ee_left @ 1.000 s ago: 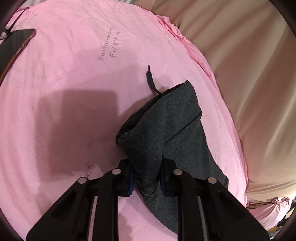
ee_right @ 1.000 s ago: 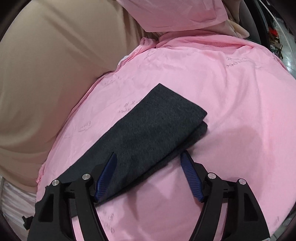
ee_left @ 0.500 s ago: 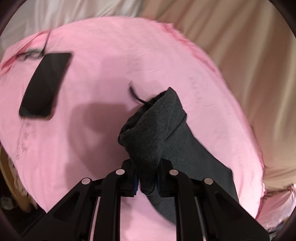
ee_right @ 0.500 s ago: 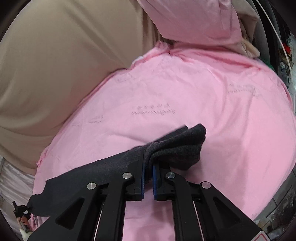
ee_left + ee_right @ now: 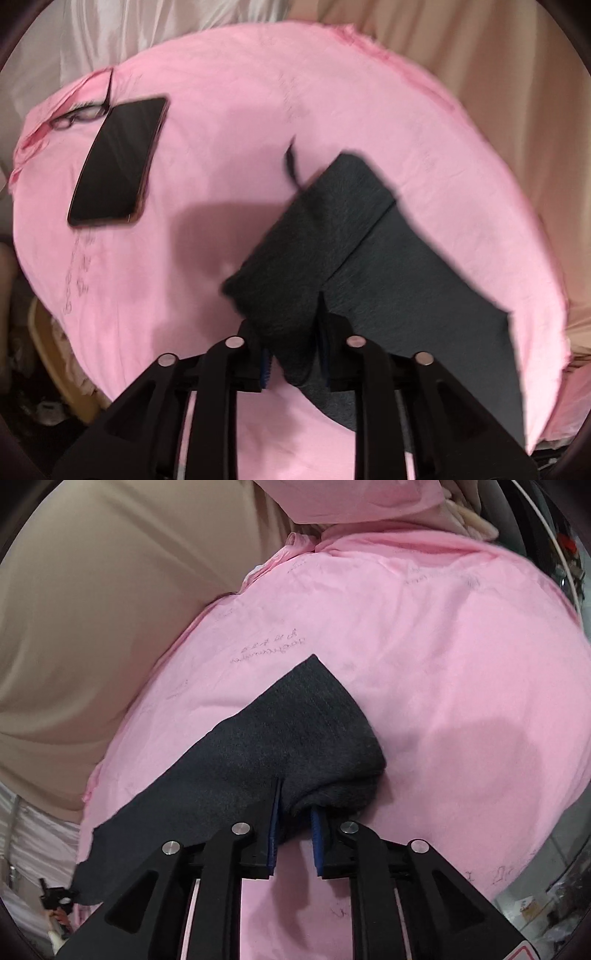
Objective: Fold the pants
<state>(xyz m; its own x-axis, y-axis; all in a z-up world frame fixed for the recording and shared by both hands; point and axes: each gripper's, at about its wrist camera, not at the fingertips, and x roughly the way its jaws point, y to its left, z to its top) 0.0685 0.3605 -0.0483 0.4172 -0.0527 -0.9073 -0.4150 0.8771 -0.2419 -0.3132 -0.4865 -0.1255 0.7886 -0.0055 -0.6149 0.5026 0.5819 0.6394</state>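
Observation:
The dark grey pants (image 5: pixel 332 236) lie on a pink sheet (image 5: pixel 229 110), with one end doubled over the rest. A black drawstring (image 5: pixel 290 162) pokes out at the far corner. My left gripper (image 5: pixel 295 363) has its jaws a little apart, with a bunch of the pants' fabric between them. In the right wrist view the pants (image 5: pixel 288 731) run from the centre to the lower left. My right gripper (image 5: pixel 294 840) has its jaws slightly apart around a folded corner of the pants.
A black phone (image 5: pixel 118 160) and a pair of glasses (image 5: pixel 79 116) lie on the sheet at the far left. Beige cloth (image 5: pixel 92 609) hangs beyond the sheet's edge. A pink pillow (image 5: pixel 351 498) sits at the far end.
Both grippers closed on the pants and carried the ends over into a fold. Now both jaws have parted slightly and the folded cloth lies flatter.

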